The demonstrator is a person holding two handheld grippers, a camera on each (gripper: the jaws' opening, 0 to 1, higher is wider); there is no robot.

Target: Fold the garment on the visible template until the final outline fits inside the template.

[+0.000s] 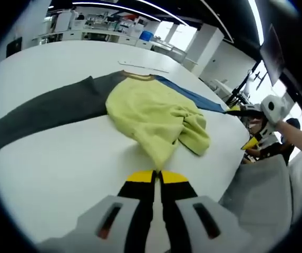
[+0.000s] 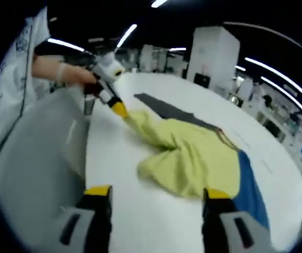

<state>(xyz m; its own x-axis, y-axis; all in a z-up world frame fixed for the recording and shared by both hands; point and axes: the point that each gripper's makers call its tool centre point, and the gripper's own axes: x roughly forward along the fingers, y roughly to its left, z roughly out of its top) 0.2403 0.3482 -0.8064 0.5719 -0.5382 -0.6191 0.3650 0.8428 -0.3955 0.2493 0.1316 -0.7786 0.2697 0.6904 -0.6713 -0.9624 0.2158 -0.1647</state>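
A: Where's the garment point(image 1: 158, 118)?

B: On the white table point(image 1: 61, 158), a crumpled yellow-green shirt heaped on the middle of the template point(image 1: 50, 108). That template is a long flat strip, dark grey at one end and blue point(image 1: 198, 97) at the other. In the left gripper view its long axis crosses the picture from the lower left up toward the right.

A: And the shirt's own direction?

B: The collar end lies at the far edge of the strip; one corner is stretched out toward the near table edge. In the right gripper view that stretched corner point(image 2: 140, 124) runs to a point at the left gripper point(image 2: 120, 109).

A: So that one has hold of it?

B: Yes. The left gripper's yellow tips are closed together on the cloth; in its own view the jaws point(image 1: 156, 176) meet with the fabric's edge right at them.

A: The right gripper?

B: Its jaws point(image 2: 156, 197) stand wide apart with nothing between them, hovering above bare table short of the shirt. In the left gripper view it shows at the right, beside the blue end point(image 1: 243, 110).

A: Anything one view adds?

B: The right gripper view shows a hand point(image 2: 74, 74) gripping the left tool, forearm reaching in from a white printed shirt. The left gripper view shows shelves and windows beyond the table.
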